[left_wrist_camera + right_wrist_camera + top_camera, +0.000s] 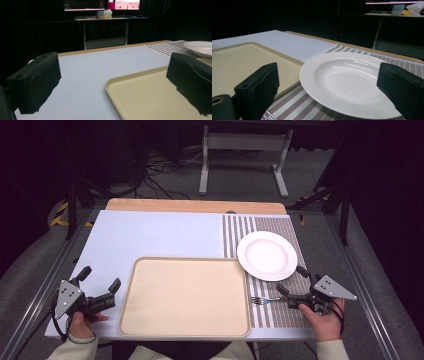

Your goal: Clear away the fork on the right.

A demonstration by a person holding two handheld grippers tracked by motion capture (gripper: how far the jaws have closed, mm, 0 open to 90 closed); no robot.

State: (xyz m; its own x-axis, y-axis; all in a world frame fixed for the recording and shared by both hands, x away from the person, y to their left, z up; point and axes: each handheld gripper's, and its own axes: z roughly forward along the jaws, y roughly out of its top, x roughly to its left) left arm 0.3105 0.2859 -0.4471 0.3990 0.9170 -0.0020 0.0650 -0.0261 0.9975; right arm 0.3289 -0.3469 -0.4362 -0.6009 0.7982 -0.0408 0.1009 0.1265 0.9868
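High view: the person's two forearms enter from the bottom edge, each hand gripping one tool low at the near corners of the table [150, 232]. The left hand [80, 322] holds the left gripper [101, 287] just beside the near-left corner of the single beige tray [185, 296], jaws pointing up and to the right toward the tray — spread wide, holding and touching nothing. The right hand [322, 320] holds the right gripper [292, 280] over the striped placemat [280, 312], aimed away from the person toward the plate; its jaws are likewise spread wide and empty, just beside the handle end of one fork [264, 300], whether touching it I cannot tell. One white plate [267, 255] lies on the placemat, its left rim beside the tray's far-right corner. Counts — two grippers, one tray, one plate, one fork, one placemat.
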